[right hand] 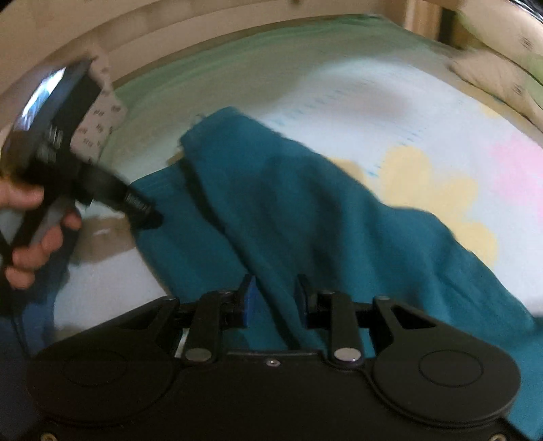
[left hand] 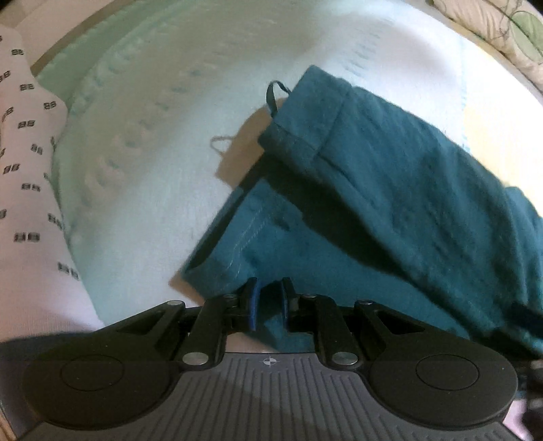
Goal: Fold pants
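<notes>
Teal pants (left hand: pixel 373 190) lie folded over on a pale blanket (left hand: pixel 152 152), one leg lapped across the other, with a hem and a loose cord loop (left hand: pixel 276 93) at the far end. My left gripper (left hand: pixel 269 298) is shut on a fold of the teal cloth at its near edge. In the right wrist view the pants (right hand: pixel 305 203) drape up into my right gripper (right hand: pixel 275 298), whose blue pads clamp a thick ridge of fabric. The left gripper (right hand: pixel 146 210) shows at the left of that view, held by a hand (right hand: pixel 30 237), its tips on the cloth.
A white pillow (left hand: pixel 27 169) with small dark marks lies along the left. A wooden bed frame (right hand: pixel 169 37) curves behind the blanket (right hand: pixel 424 112), which carries a yellow flower print (right hand: pixel 424 183) and a pink patch. A quilted pillow (left hand: pixel 492 30) sits at the far right.
</notes>
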Demonstrator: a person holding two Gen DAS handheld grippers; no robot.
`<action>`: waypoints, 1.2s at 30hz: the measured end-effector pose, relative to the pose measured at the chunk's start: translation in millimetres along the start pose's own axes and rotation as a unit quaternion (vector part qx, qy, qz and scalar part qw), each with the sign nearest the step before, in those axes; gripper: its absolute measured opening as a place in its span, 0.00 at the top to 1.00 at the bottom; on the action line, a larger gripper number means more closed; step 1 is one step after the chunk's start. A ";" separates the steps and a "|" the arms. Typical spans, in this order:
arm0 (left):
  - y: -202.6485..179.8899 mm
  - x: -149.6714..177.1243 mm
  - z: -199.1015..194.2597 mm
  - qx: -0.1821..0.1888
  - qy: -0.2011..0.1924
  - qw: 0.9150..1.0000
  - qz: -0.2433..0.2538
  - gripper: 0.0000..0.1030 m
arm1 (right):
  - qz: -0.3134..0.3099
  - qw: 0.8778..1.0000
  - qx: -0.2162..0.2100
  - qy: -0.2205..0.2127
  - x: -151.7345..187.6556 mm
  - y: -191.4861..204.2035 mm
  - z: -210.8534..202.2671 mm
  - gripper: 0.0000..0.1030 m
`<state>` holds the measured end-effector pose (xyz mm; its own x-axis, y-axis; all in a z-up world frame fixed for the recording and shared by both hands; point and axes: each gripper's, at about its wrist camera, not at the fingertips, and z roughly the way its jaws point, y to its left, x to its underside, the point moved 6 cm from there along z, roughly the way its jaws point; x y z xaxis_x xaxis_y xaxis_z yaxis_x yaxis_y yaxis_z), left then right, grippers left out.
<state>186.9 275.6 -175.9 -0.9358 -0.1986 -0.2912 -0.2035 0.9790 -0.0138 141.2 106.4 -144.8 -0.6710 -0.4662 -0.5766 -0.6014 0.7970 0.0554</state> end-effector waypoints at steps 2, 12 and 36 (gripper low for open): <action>2.2 -3.0 1.1 0.005 0.004 1.000 -0.003 0.86 | -0.026 1.000 0.002 -0.009 1.5 7.7 7.0 0.64; -0.6 -7.9 2.7 0.005 0.007 1.000 0.018 0.86 | -0.162 0.985 0.044 -0.051 -11.2 47.2 43.1 0.64; 15.2 -31.9 -93.4 -0.064 -0.120 0.990 0.019 0.86 | -0.133 0.990 -0.049 -0.016 26.7 98.6 15.8 0.95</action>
<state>186.8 292.5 -77.4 -0.8509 -0.1305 -0.5089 -0.2195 0.9684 0.1187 70.8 178.6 -167.5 -0.4708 -0.6403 -0.6069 -0.7951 0.6061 -0.0228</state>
